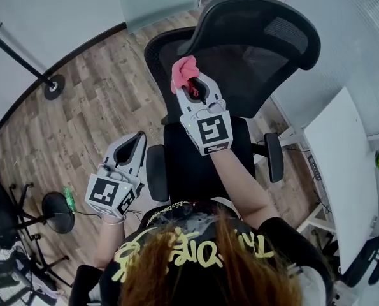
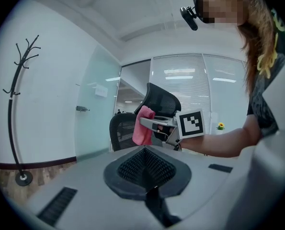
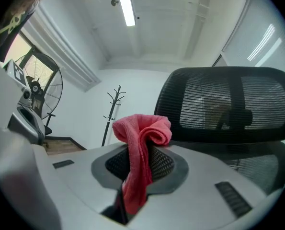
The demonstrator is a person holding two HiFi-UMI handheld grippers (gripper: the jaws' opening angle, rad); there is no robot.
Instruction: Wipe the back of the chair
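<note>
Nearest me, my left gripper [image 1: 137, 142] hangs low beside the chair's seat, its jaws closed together with nothing between them. Higher and further out, my right gripper [image 1: 192, 85] is clamped on a pink cloth [image 1: 183, 71] – the cloth bunches above the jaws and trails down between them. It sits right at the near edge of the black mesh chair back [image 1: 265, 50]; I can't tell whether they touch. Beyond – a coat stand [image 3: 114, 110] by the white wall.
</note>
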